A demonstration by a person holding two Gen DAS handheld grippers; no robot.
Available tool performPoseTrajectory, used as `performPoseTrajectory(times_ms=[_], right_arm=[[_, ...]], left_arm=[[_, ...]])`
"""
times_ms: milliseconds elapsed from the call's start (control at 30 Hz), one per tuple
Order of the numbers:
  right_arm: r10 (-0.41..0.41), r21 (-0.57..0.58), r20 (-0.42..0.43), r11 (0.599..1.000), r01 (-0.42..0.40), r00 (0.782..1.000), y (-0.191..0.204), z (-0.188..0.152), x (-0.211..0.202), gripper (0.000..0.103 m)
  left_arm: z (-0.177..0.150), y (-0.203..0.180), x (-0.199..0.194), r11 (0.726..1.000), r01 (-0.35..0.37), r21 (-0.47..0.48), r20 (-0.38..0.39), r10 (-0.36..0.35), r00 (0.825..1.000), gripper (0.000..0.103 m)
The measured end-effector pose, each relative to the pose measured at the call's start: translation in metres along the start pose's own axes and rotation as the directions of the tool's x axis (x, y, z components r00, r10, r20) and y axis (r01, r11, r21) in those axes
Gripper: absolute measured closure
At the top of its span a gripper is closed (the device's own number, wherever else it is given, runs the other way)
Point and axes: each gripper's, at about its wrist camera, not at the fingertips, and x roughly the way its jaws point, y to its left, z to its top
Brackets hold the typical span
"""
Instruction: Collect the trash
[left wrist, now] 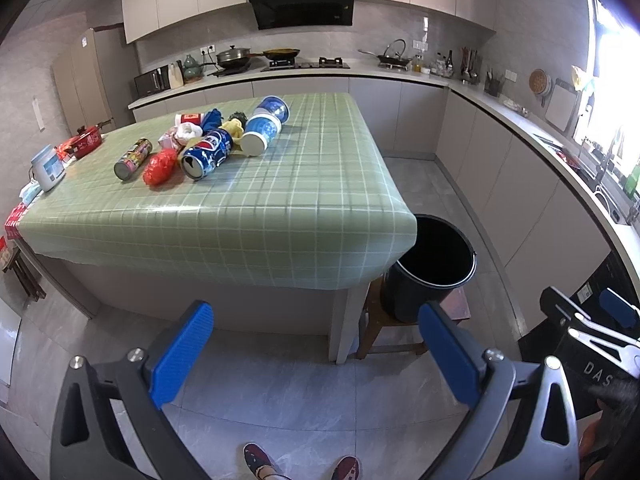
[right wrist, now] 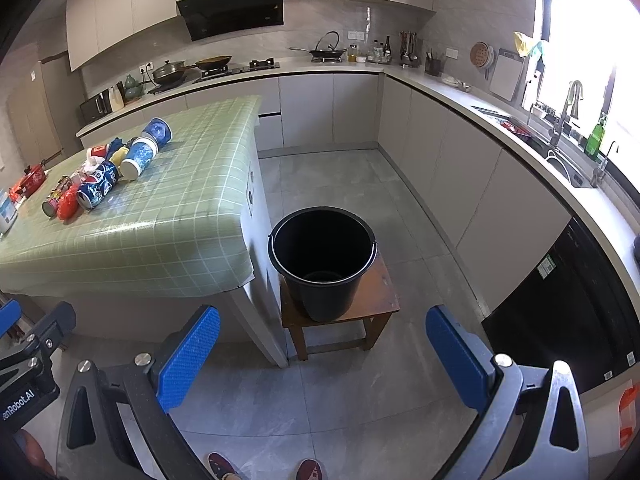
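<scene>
Both grippers sit nearest the lens: left gripper (left wrist: pixel 316 364) with blue pads spread wide and nothing between them; right gripper (right wrist: pixel 324 364) likewise wide apart and empty. Each is held over bare floor tiles, short of the counter (left wrist: pixel 280 216), which carries a green checked cloth. Person's shoes visible at bottom edge of both views. Trash lies in one cluster toward the far left part of the counter top: Pepsi can (left wrist: pixel 208 155) on its side, open end toward the camera; red crumpled wrapper (left wrist: pixel 160 167) just beside it on the left; small dark can (left wrist: pixel 133 159) further left, also lying down; two blue-and-white paper cups (left wrist: pixel 266 124) nested or end to end, tipped over, behind the Pepsi can; crumpled white, yellow and blue scraps between them, too small to sort. Black bucket (right wrist: pixel 322 258) stands upright on a low wooden stool (right wrist: pixel 380 300) just beside the counter's near right corner; its inside looks empty as far as the right wrist view shows. Judgement: task at its start, nothing collected, step in hand is the approach to the first item. Next move calls for carrying one gripper forward over the counter edge to the cluster. The Pepsi can is nearest and most exposed; it lies on its side and may roll, so the fingers should straddle its body across the axis before closing, then carry to the bucket.
</scene>
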Motion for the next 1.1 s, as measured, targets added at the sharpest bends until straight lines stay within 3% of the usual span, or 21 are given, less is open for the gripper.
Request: performPoseTrajectory(times_ms=[1100], right_arm=[[0.002,-0.004,0.001,1.000,-0.002,1.000,0.0013,0.0036,0.0017,0.000]], left_arm=[[0.0004,0.0004,0.0053,1.000,0.006,-0.016,-0.017,-0.007,1.000,0.000]])
